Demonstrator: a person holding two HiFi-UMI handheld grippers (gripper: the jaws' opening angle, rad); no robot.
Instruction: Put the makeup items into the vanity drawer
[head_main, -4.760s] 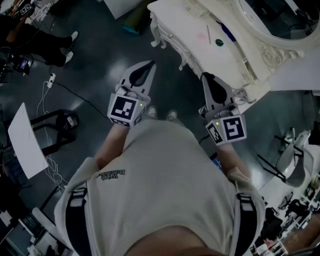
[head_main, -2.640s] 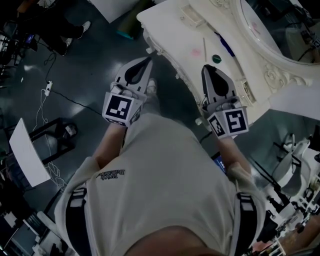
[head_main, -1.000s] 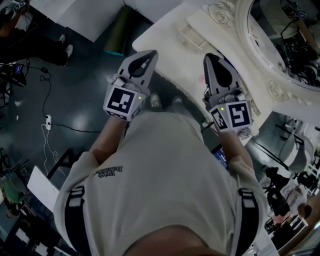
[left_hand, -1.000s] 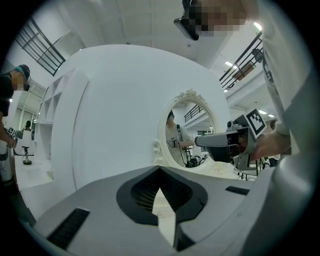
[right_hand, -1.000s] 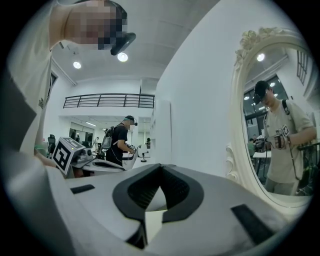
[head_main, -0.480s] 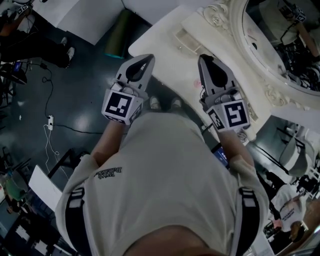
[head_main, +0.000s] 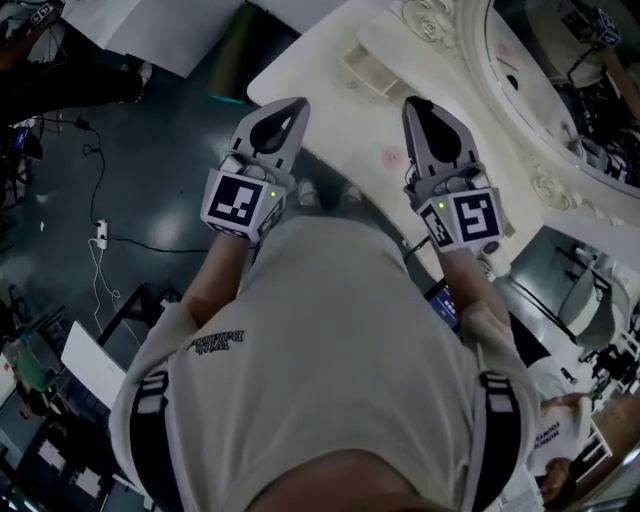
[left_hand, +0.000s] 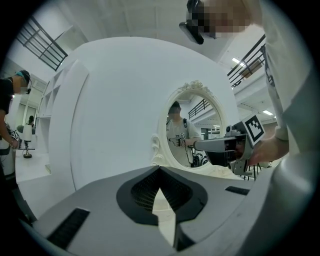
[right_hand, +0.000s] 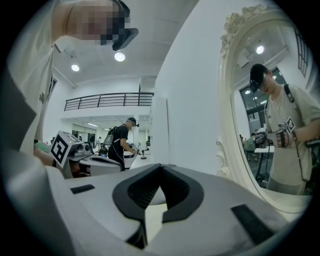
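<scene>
In the head view my left gripper (head_main: 298, 102) is shut and empty, its tip over the near left edge of the white vanity top (head_main: 345, 115). My right gripper (head_main: 414, 101) is also shut and empty, and it reaches over the vanity top beside a small pink mark (head_main: 392, 157). No makeup items show; the right gripper hides part of the top. In the left gripper view the left gripper (left_hand: 160, 168) points at the oval mirror (left_hand: 192, 130). In the right gripper view the right gripper (right_hand: 160, 165) has its jaws met, with the mirror frame (right_hand: 235, 150) close on the right.
A small white box (head_main: 372, 72) sits on the vanity top near the ornate mirror (head_main: 545, 110). A green roll (head_main: 232, 45) and a cable (head_main: 100, 235) lie on the dark floor to the left. White furniture (head_main: 590, 300) stands at the right.
Both grippers have moved forward over the vanity top, still shut. The vanity now lies further left and nearer in the head view.
</scene>
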